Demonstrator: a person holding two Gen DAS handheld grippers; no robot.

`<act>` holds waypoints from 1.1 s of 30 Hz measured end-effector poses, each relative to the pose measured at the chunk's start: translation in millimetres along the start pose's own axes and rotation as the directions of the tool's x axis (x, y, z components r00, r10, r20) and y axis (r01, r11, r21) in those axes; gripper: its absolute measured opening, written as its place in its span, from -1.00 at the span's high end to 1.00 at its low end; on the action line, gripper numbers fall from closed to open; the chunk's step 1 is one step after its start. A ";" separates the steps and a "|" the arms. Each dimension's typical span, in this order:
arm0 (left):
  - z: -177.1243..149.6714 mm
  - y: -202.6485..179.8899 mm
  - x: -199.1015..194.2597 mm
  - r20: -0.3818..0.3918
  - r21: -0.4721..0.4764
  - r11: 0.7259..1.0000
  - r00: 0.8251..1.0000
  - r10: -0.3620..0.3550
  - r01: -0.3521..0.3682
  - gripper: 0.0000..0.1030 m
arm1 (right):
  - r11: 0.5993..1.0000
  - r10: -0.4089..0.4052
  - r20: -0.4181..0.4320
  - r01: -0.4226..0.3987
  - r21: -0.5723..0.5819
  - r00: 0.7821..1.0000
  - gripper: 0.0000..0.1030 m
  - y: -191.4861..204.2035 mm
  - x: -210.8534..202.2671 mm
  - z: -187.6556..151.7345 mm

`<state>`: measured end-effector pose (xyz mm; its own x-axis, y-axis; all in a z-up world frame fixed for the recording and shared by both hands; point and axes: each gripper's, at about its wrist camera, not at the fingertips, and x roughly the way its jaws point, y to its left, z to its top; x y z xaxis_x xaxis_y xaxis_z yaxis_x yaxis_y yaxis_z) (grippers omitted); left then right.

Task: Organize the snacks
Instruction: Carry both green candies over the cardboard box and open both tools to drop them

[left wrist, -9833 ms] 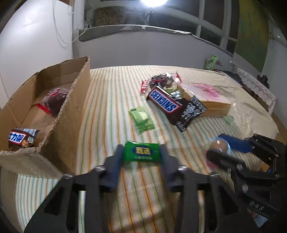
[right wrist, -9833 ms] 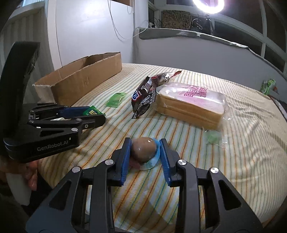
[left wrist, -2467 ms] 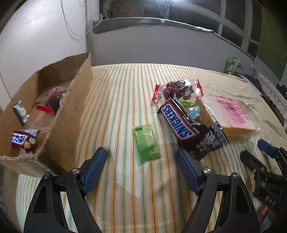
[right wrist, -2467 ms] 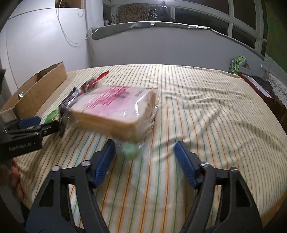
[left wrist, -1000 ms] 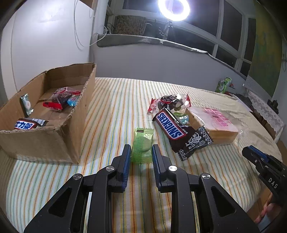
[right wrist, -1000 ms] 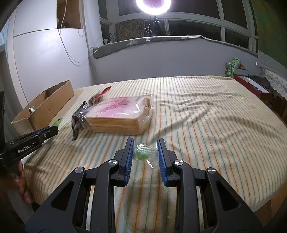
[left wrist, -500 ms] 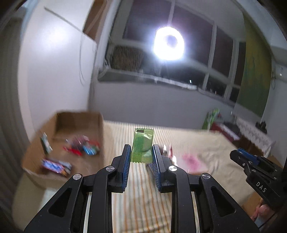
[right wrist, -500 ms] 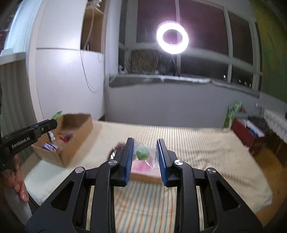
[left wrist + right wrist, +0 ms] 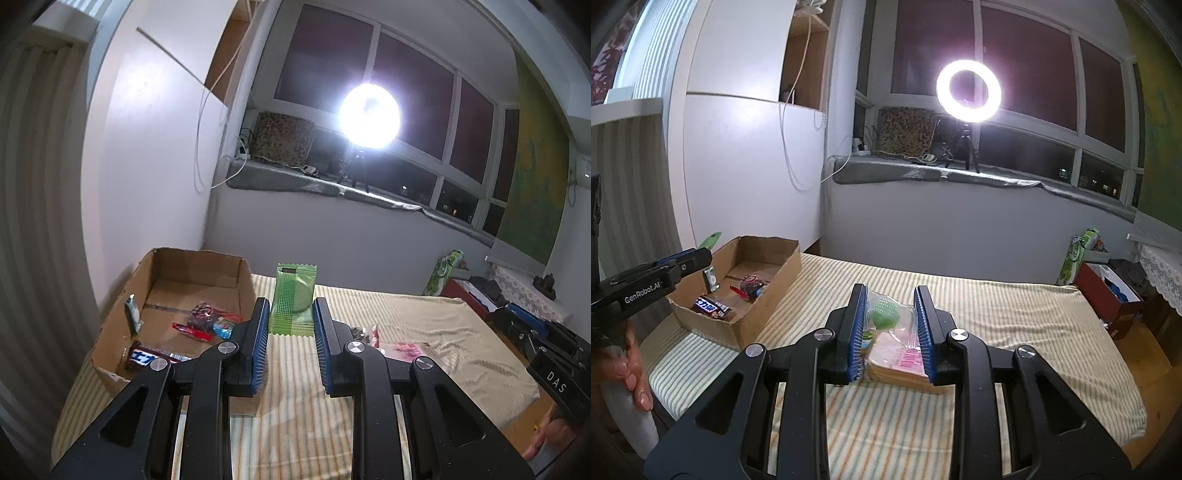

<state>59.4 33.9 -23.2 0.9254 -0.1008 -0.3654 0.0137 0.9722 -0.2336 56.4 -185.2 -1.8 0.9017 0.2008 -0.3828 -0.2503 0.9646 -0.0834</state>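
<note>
Between the blue-padded jaws of the left gripper (image 9: 288,326), a flat light-green foil snack packet (image 9: 293,303) is pinched upright by its lower half, clear of the striped cloth-covered table (image 9: 424,332); in the right gripper (image 9: 891,323) a small clear-plastic wrapped green sweet (image 9: 886,316) is clamped likewise. Both are judged light, crinkly and slippery, best held across the body, not the crimped ends. The open brown cardboard box (image 9: 243,280) holding other snacks is seen to the left.

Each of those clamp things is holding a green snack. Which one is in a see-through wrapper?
The right gripper's round green candy: clear plastic. The left gripper's green packet is opaque.
</note>
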 end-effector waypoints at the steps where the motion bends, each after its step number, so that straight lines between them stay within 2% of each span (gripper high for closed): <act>1: -0.1 2.8 -0.1 -0.001 -0.004 1.000 1.000 0.001 -0.001 0.58 | 1.000 0.004 -0.004 -0.004 -0.006 1.000 0.47 4.3 3.1 1.0; 7: -3.8 34.7 1.2 -0.011 -0.050 0.998 0.999 0.037 -0.038 0.58 | 0.997 0.062 -0.034 -0.064 -0.053 0.997 0.47 42.8 28.4 4.6; 11: -5.1 71.1 -3.4 -0.012 -0.096 0.990 0.994 0.104 -0.105 0.58 | 0.986 0.139 -0.049 -0.143 -0.087 0.989 0.47 80.0 50.2 9.0; 14: -4.3 103.7 -10.6 -0.011 -0.131 0.976 0.984 0.175 -0.175 0.58 | 0.969 0.214 -0.055 -0.219 -0.118 0.975 0.47 114.6 66.0 14.0; 18: 0.8 124.9 -19.9 -0.002 -0.160 0.962 0.974 0.225 -0.223 0.58 | 0.948 0.280 -0.052 -0.285 -0.145 0.959 0.47 147.3 79.9 19.3; 22: 8.2 123.1 -19.4 0.011 -0.151 0.965 0.976 0.220 -0.216 0.58 | 0.939 0.310 -0.056 -0.315 -0.142 0.949 0.47 162.2 91.8 20.3; 26: 6.0 111.7 -8.5 0.003 -0.118 0.976 0.983 0.183 -0.182 0.58 | 0.935 0.321 -0.080 -0.330 -0.132 0.944 0.47 167.0 108.8 16.4; 31: -2.5 115.6 12.4 -0.047 -0.123 0.977 0.985 0.169 -0.173 0.58 | 0.924 0.344 -0.128 -0.360 -0.129 0.930 0.46 175.0 135.0 6.9; 32: -4.7 117.1 16.8 -0.064 -0.125 0.977 0.984 0.166 -0.173 0.58 | 0.916 0.360 -0.160 -0.381 -0.128 0.919 0.41 177.2 142.3 3.2; 33: -7.4 117.8 21.7 -0.088 -0.123 0.977 0.983 0.161 -0.171 0.57 | 0.913 0.362 -0.177 -0.386 -0.130 0.915 0.28 177.9 146.2 0.6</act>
<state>78.2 144.7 -65.3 0.8786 0.0393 -0.4760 -0.1919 0.9416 -0.2765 143.9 15.8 -72.1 0.6725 0.5026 -0.5433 -0.6225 0.7811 -0.0480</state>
